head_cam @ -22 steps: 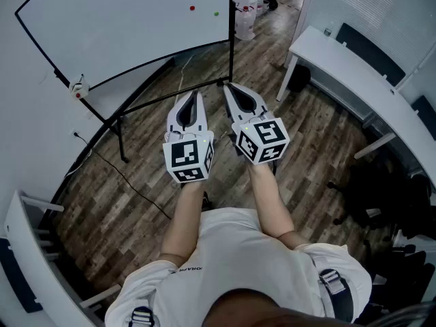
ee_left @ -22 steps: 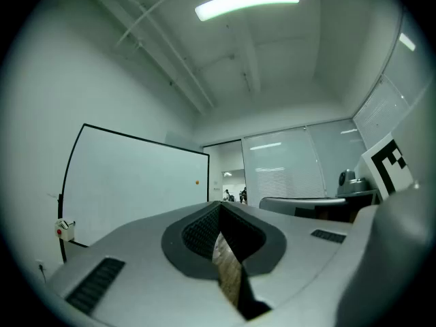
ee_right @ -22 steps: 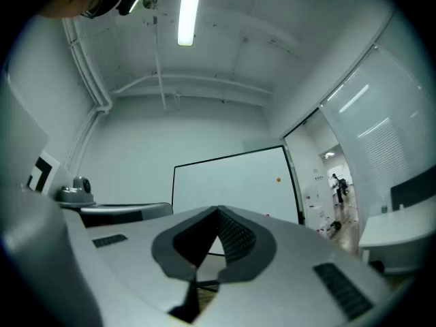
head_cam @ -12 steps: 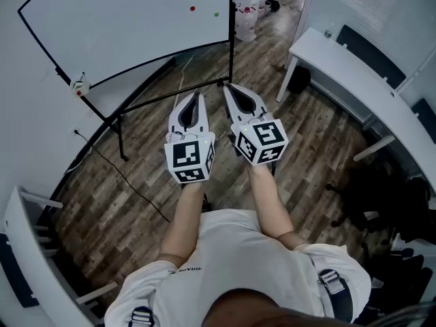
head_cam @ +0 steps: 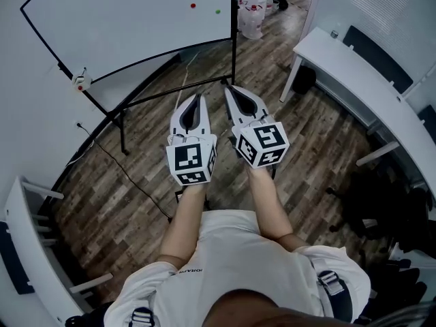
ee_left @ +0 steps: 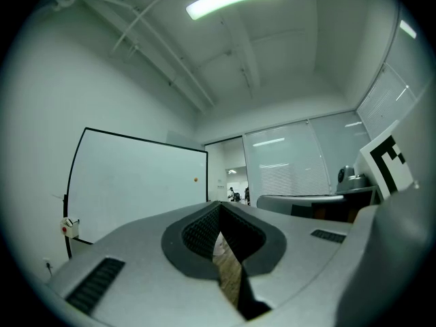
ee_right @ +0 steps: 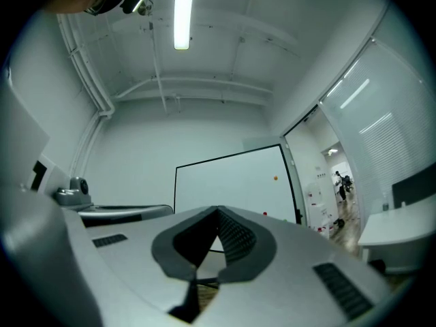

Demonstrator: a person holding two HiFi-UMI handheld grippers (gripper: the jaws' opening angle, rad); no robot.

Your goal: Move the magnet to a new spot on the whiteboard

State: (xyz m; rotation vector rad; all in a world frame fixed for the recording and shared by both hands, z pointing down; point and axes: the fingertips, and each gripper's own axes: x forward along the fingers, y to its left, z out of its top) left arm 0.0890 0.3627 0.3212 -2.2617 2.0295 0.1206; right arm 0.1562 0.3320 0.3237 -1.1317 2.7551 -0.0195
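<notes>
The whiteboard (head_cam: 122, 19) stands on a black frame ahead and to the left. A red magnet (head_cam: 193, 6) and a green magnet (head_cam: 217, 11) sit near its right edge. The left gripper view shows the whiteboard (ee_left: 136, 182) with an orange magnet (ee_left: 195, 180). In the right gripper view the orange magnet (ee_right: 275, 178) is on the whiteboard (ee_right: 225, 182) above a red magnet (ee_right: 264, 214). My left gripper (head_cam: 195, 96) and right gripper (head_cam: 228, 88) are held side by side over the floor, well short of the board. Both are shut and hold nothing.
A long white desk (head_cam: 354, 80) runs along the right. Water bottles (head_cam: 253, 9) stand on the floor past the board's right post. The board's black stand legs (head_cam: 122, 131) and a floor cable (head_cam: 129, 182) lie left. Dark chairs (head_cam: 388, 203) are at right.
The view has shifted slightly, so the board and desk sit a little further right in the picture. Both grippers stay side by side, shut and empty.
</notes>
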